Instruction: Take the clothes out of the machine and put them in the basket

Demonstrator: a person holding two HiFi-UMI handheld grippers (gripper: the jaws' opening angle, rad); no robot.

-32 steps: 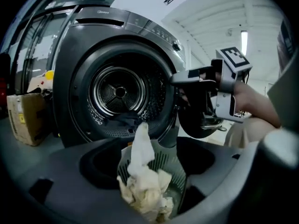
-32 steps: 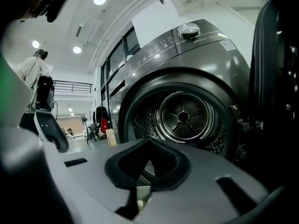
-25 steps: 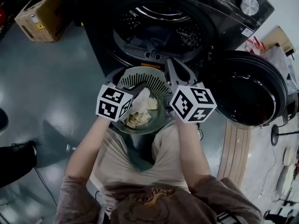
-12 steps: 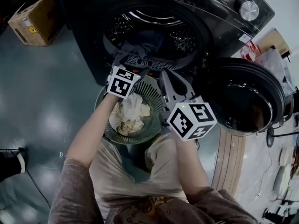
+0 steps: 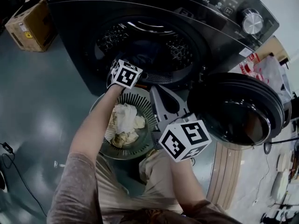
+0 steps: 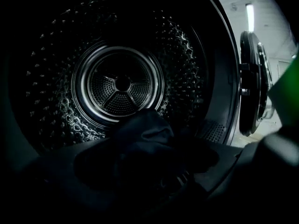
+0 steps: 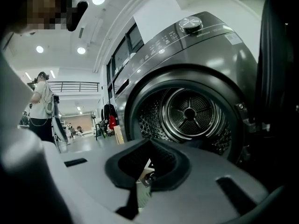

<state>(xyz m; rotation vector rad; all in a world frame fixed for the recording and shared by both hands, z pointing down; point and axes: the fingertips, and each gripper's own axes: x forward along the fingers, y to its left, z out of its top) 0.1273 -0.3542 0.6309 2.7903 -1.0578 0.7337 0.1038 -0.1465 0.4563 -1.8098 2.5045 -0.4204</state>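
Laundry basket on the floor, just before the front-loading machine. Clothes in the basket; one garment in the drum. Door swung right; cardboard box far left.

Perforated drum filled the view, spoked hub at its far end. A dark garment lay heaped at the near lip. The left gripper had just been opening its jaws; they stood spread, the garment between them, contact not determinable. The door stood open at right.
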